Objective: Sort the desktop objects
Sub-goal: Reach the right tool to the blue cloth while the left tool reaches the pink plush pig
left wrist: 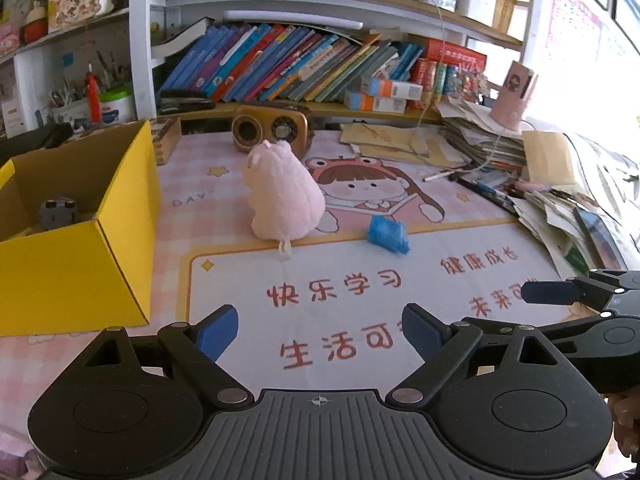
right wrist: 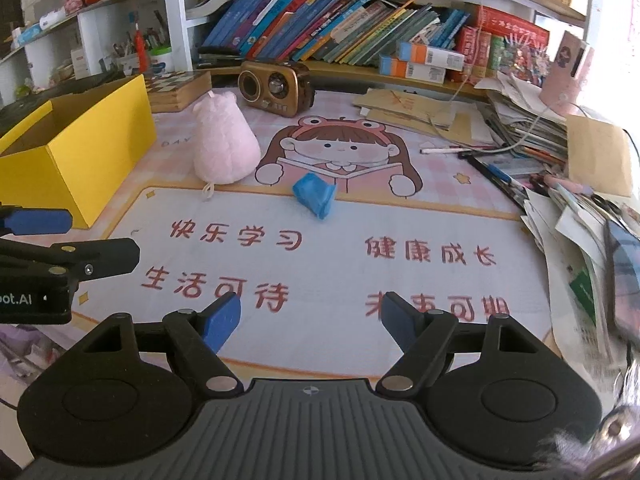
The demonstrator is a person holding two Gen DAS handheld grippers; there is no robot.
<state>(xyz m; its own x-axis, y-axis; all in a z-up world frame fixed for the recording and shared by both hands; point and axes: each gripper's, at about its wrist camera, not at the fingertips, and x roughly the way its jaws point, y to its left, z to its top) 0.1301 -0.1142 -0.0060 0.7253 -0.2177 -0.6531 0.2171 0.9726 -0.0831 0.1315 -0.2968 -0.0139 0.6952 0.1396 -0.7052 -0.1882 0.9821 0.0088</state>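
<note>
A pink plush toy (left wrist: 282, 196) (right wrist: 224, 142) stands upright on the printed desk mat (left wrist: 344, 292). A small crumpled blue packet (left wrist: 388, 234) (right wrist: 314, 194) lies on the mat just right of it. A yellow cardboard box (left wrist: 86, 248) (right wrist: 76, 148) stands open at the left, with a small grey toy (left wrist: 60, 207) inside. My left gripper (left wrist: 320, 330) is open over the near mat with nothing between its fingers. My right gripper (right wrist: 310, 320) is also open and empty, well short of both objects. In the left wrist view the right gripper's blue pad (left wrist: 548, 292) pokes in from the right.
A brown retro radio (left wrist: 272, 128) (right wrist: 276, 86) sits behind the plush toy. A wooden chessboard box (right wrist: 176, 86) lies beside the yellow box. Piles of papers, pens and notebooks (left wrist: 560, 200) (right wrist: 560, 184) crowd the right side. Bookshelves (left wrist: 300, 64) rise at the back.
</note>
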